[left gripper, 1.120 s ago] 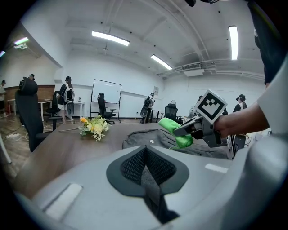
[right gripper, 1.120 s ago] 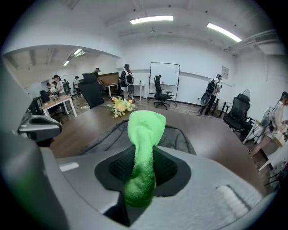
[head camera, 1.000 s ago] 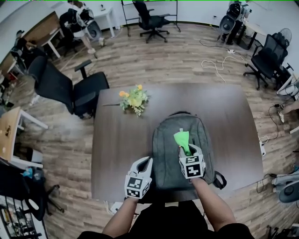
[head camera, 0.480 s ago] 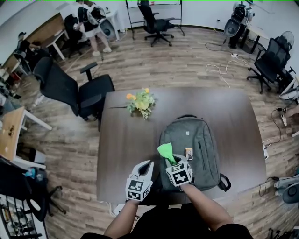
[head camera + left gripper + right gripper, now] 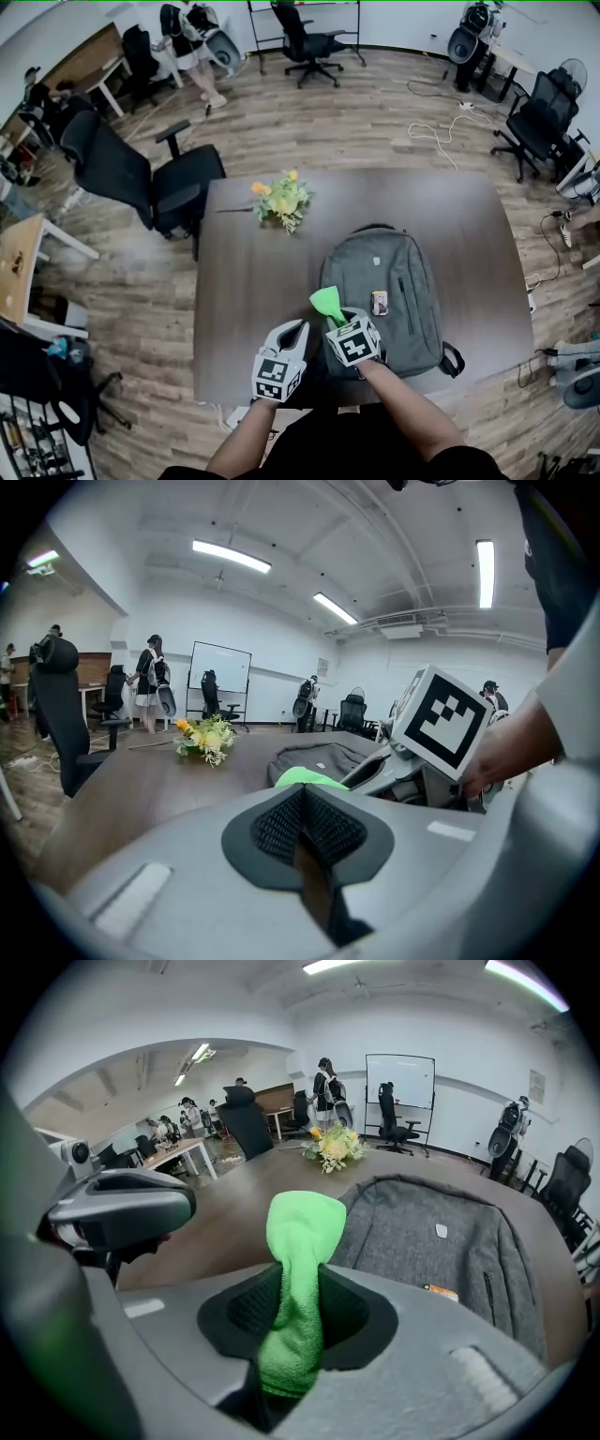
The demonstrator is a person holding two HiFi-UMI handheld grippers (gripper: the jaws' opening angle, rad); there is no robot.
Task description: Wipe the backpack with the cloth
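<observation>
A grey backpack (image 5: 386, 291) lies flat on the dark brown table (image 5: 253, 281), straps toward me; it also fills the right gripper view (image 5: 441, 1232). My right gripper (image 5: 340, 322) is shut on a bright green cloth (image 5: 327, 302), which sticks out past the jaws (image 5: 298, 1279) at the backpack's near left edge. My left gripper (image 5: 292, 335) hovers just left of it over the table's front edge, shut with nothing between its jaws (image 5: 302, 822). The cloth (image 5: 302, 777) shows beyond the left jaws.
A bunch of yellow flowers (image 5: 277, 199) lies on the table's far left. A small orange tag (image 5: 380, 303) sits on the backpack. Black office chairs (image 5: 141, 173) stand left of the table and cables (image 5: 441, 131) trail on the wooden floor beyond.
My right gripper has carried the green cloth from the backpack's middle toward me and left, to its near left edge. The left gripper has stayed put.
</observation>
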